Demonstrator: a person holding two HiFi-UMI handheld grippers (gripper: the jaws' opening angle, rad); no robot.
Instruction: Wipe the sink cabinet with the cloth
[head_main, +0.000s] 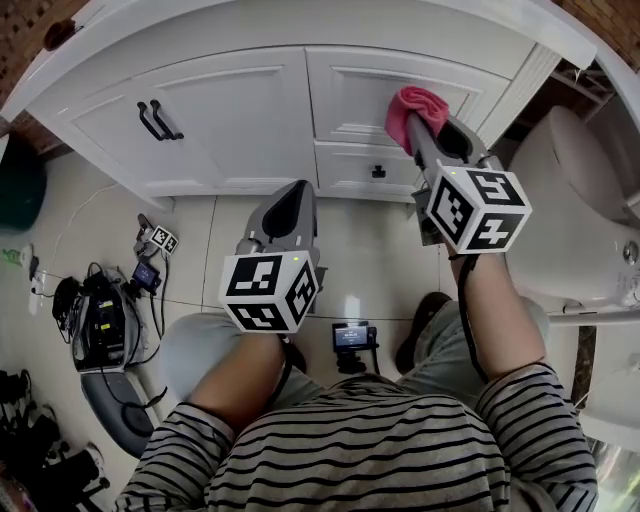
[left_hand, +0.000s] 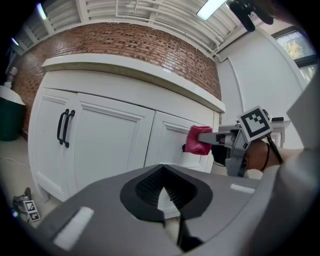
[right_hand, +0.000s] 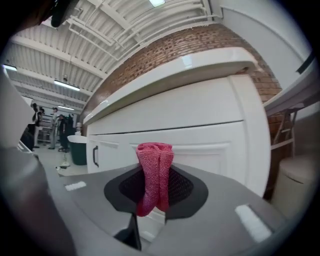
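Observation:
The white sink cabinet (head_main: 230, 110) fills the top of the head view. A pink cloth (head_main: 415, 105) is pinched in my right gripper (head_main: 425, 125), which is shut on it. The cloth's bunched end rests against the upper right drawer front (head_main: 370, 85). In the right gripper view the cloth (right_hand: 154, 170) stands up between the jaws, with the cabinet (right_hand: 200, 130) just behind. My left gripper (head_main: 290, 205) hangs lower over the floor tiles, short of the cabinet base, shut and holding nothing. The left gripper view shows its jaws closed (left_hand: 162, 192) and the cloth (left_hand: 198, 140) at the right.
Two black door handles (head_main: 158, 120) sit on the left doors, and a black knob (head_main: 378, 172) on the lower drawer. A white toilet (head_main: 575, 220) stands close at the right. A green bin (head_main: 20, 185), cables and devices (head_main: 100, 320) lie at the left. A small camera (head_main: 352, 338) sits between my knees.

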